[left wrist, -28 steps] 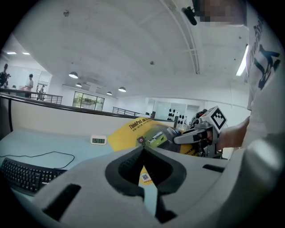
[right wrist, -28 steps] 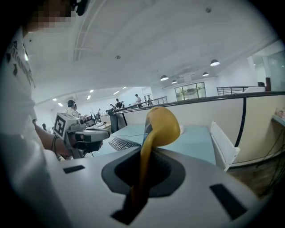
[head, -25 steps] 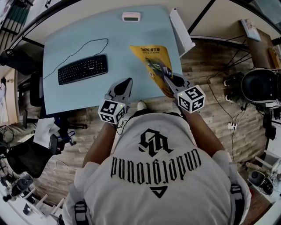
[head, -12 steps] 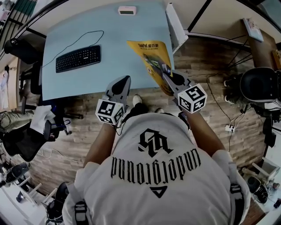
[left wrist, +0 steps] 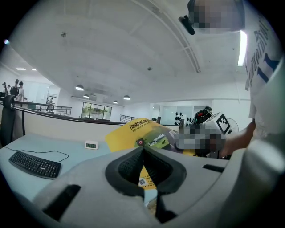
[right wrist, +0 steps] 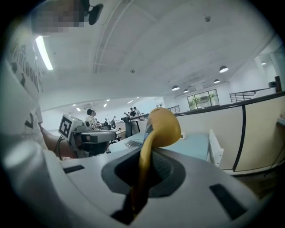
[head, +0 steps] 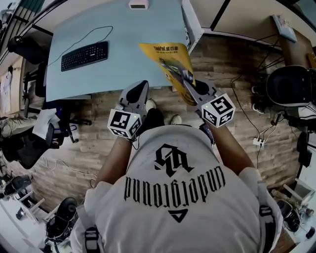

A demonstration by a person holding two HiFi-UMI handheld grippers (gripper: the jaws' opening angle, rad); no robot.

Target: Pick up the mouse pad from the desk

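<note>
Head view, looking steeply down on a person in a white T-shirt who holds a gripper in each hand above a wooden floor [head: 94, 143]. A pale blue bench [head: 133, 34] lies beyond the hands, with a black keyboard [head: 85, 55] and a small white clock [head: 138, 4] on it.

The right gripper [head: 186, 78] has its fingers closed on one edge of the yellow mouse pad [head: 170, 59]. The pad is in the air, off the bench, and reaches from the fingers out over the bench's near corner. In the right gripper view the pad [right wrist: 162, 124] rises edge-on from between the fingers, and its free end curls over. The left gripper [head: 142, 86] sits just beside the right one. In the left gripper view its fingers are pressed together on nothing, with the pad [left wrist: 142, 131] visible beyond them.

Likely risks, as a judgement:
- **Slipping:** only one edge is pinched, so the soft pad may slide out and fall to the floor if it swings.
- **Folding:** the unsupported end may flop further over, tugging at the grip.
- **Snagging:** the far edge looks close to the bench corner and could catch there if lowered or swept sideways.
- **No backup:** the left fingers, closed and empty, cannot catch a slip.
</note>
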